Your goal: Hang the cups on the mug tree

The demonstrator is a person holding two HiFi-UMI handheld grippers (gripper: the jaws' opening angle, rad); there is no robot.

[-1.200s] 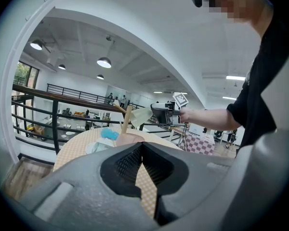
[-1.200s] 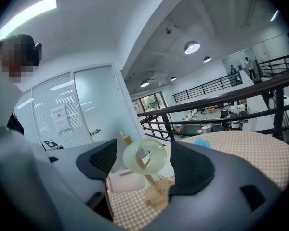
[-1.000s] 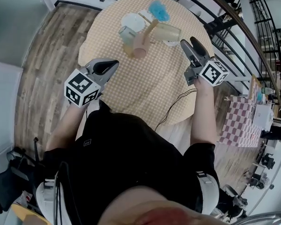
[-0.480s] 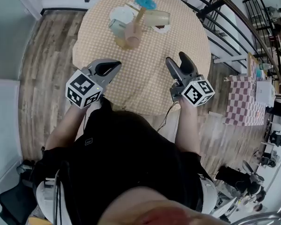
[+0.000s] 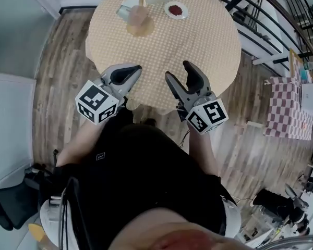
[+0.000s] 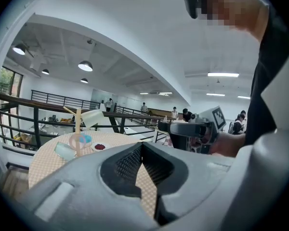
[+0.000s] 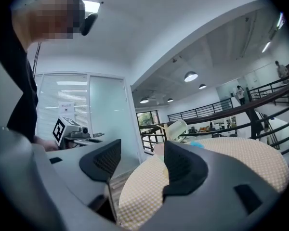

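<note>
Near table (image 5: 167,46) edge, both level: L gripper (image 5: 137,69) closed, empty; R gripper (image 5: 178,70) wide, just narrowing, empty.

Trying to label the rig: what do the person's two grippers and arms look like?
Both the left gripper and right gripper are grey, wedge-shaped handheld units with black, textured jaw pads. Each carries a white cube printed with black square markers. The person wears a black short-sleeved top. The right gripper's jaws have just been closing, nothing between them.
</note>
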